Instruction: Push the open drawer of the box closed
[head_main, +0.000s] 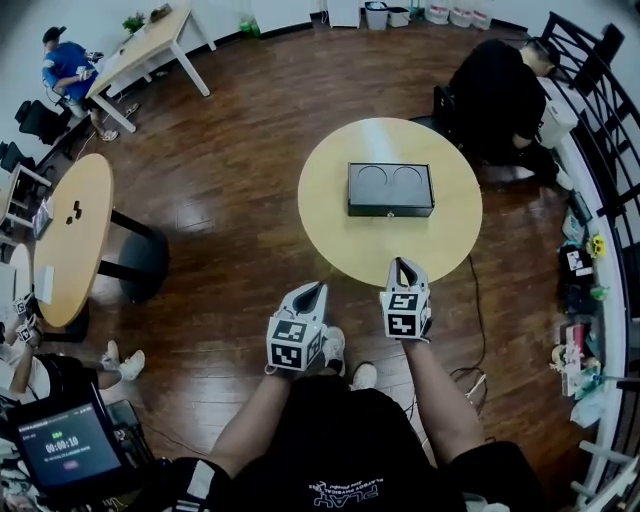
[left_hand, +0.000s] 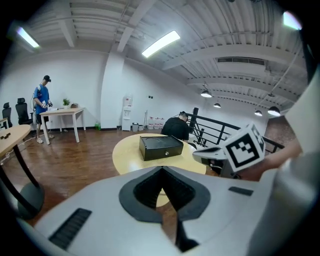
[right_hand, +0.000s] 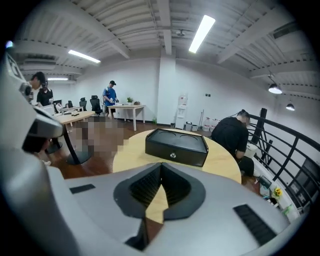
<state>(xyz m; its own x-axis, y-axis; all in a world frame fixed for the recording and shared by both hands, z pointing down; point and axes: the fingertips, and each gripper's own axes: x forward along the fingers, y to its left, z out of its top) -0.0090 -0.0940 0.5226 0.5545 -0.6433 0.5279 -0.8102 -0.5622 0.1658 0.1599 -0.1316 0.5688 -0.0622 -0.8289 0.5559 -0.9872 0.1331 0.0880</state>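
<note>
- box (head_main: 390, 188), black, sits mid-way on a round wooden table (head_main: 330, 228), its knobbed drawer front (right_hand: 186, 156) facing the person holding the tools.
- left gripper (head_main: 320, 287): jaws pressed together on nothing, held just off the table's near edge.
- right gripper (head_main: 400, 262): jaws likewise closed and empty, tip over the near rim, well apart from the box.
- beyond the table, a seated person in black (head_main: 500, 90) bends forward.
</note>
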